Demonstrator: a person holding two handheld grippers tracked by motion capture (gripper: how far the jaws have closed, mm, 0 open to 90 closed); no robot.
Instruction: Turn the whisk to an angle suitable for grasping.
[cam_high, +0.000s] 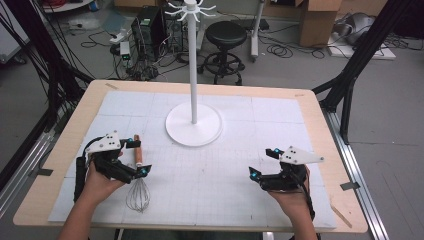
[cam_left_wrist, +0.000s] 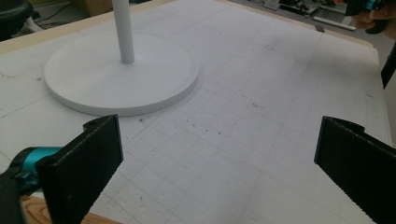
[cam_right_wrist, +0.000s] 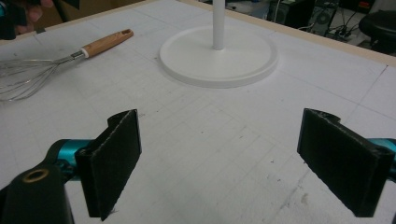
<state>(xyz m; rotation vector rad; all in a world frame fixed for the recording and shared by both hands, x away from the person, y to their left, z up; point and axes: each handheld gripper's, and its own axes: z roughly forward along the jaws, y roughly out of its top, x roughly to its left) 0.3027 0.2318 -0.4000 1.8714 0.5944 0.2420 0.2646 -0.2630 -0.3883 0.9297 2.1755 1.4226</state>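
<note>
Table (cam_high: 60, 165) is wood-edged with a white gridded mat on top, scuffed and flat. Rack stand (cam_high: 193, 65) sits at 12 o'clock on the mat, round base, tall pole, hooks up top. Room behind: black stool, PC tower, cables on the floor, cardboard boxes.

My left gripper (cam_high: 140, 157) is at 8 o'clock, jaws spread wide, nothing in them. My right gripper (cam_high: 261, 162) is at 4 o'clock, also spread, empty.

Whisk (cam_high: 138, 181) lies flat on the mat just beside my left gripper, wooden handle pointing to 12, wire balloon toward 6.

My read: it's light, wires springy and slippery, they'd flex and slide under the pads. Handle is stiff and grippy, so I'd clamp mid-handle, across the wood.
</note>
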